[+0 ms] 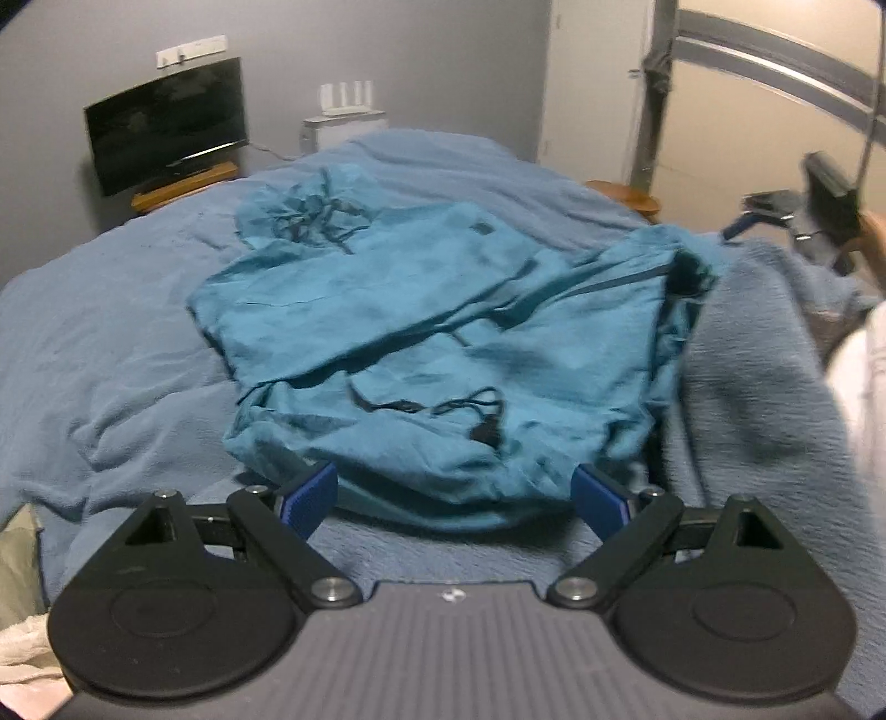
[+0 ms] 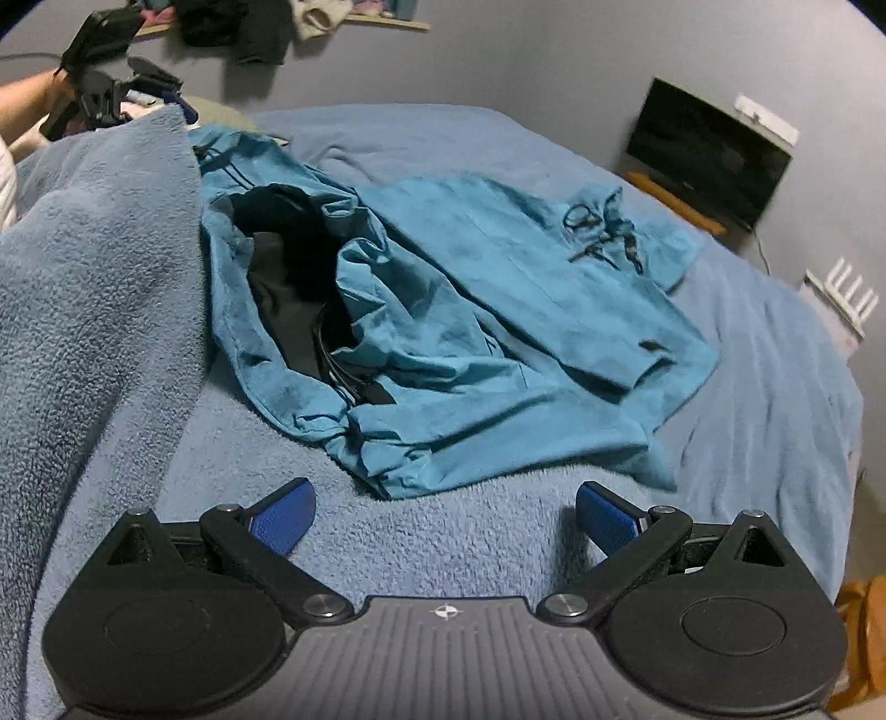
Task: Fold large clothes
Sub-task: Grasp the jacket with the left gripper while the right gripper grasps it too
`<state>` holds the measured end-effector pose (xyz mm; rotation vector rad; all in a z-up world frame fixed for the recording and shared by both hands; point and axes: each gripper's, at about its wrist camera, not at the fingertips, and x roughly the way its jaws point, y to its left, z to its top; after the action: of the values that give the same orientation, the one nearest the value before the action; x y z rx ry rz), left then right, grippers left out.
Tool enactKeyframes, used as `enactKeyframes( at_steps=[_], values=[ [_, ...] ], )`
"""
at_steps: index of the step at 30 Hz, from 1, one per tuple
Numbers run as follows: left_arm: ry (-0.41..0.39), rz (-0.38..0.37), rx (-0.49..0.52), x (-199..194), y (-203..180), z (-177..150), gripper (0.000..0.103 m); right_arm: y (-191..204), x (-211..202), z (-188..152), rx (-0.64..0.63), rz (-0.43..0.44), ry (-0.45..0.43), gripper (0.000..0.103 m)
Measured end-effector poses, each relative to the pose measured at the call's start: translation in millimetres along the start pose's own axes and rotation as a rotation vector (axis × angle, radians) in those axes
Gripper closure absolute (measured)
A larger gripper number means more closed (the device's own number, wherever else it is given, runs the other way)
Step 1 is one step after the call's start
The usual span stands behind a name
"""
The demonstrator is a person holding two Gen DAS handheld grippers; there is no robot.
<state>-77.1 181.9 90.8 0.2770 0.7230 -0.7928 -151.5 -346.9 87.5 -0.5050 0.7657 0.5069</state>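
Left tool [image 1: 454,495] spread wide, both blue pads [image 1: 307,493] bare, nothing between them; hem of the teal hooded cotton garment [image 1: 443,343] just beyond the tips at 12 o'clock. Right tool [image 2: 446,518] likewise spread wide and empty, hovering over the light-blue fleece blanket [image 2: 454,537] with the garment's bunched lower edge just ahead, toward 12 o'clock.

Garment lying partly folded in the middle of the bed, on the blanket. From the left wrist view: hood [image 1: 299,210] with dark drawcords at 11 o'clock, 1 sleeve folded across the body, a small dark patch [image 1: 482,228] near 12 o'clock, a loose black cord [image 1: 443,412] resting on the near part. From the right wrist view: dark lining [image 2: 299,277] showing through the open hem at 10 o'clock, hood away at 1 o'clock, folded sleeve cuff [image 2: 637,365] at 2 o'clock.

Raised fold of blanket standing at 9 o'clock in the right wrist view, touching the garment's left side. Other tool seen blurred at 2 o'clock from the left wrist view, and at 10 o'clock from the right one, held by a bare hand [image 2: 33,94].

Flat black monitor [image 1: 166,124] against the grey wall [image 1: 387,50] past the bed's far end, white router with 4 antennas [image 1: 346,99] beside it.
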Motion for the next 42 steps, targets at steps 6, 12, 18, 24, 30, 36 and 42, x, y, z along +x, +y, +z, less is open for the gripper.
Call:
enactKeyframes(
  at_steps=[6,12,18,24,30,36,42],
  values=[
    [0.036,0.015,0.118,-6,-12,5,0.012,0,8,7,-0.033,0.028,-0.008,0.001],
    [0.11,0.022,0.283,18,-30,15,0.012,7,22,18,-0.135,0.031,-0.017,0.001],
    [0.118,0.07,0.419,54,-35,26,0.015,4,36,29,-0.177,0.088,-0.036,0.022],
    [0.085,-0.067,0.213,64,5,43,0.071,-30,31,31,0.032,0.191,-0.126,0.079],
    [-0.074,0.045,0.113,67,33,69,0.075,-72,23,32,0.242,0.159,-0.302,0.081],
    [-0.178,0.177,0.052,96,64,117,0.076,-116,36,50,0.392,0.097,-0.412,0.081],
    [-0.23,0.318,-0.002,149,101,176,0.08,-161,80,79,0.555,-0.027,-0.472,0.082]
  ],
)
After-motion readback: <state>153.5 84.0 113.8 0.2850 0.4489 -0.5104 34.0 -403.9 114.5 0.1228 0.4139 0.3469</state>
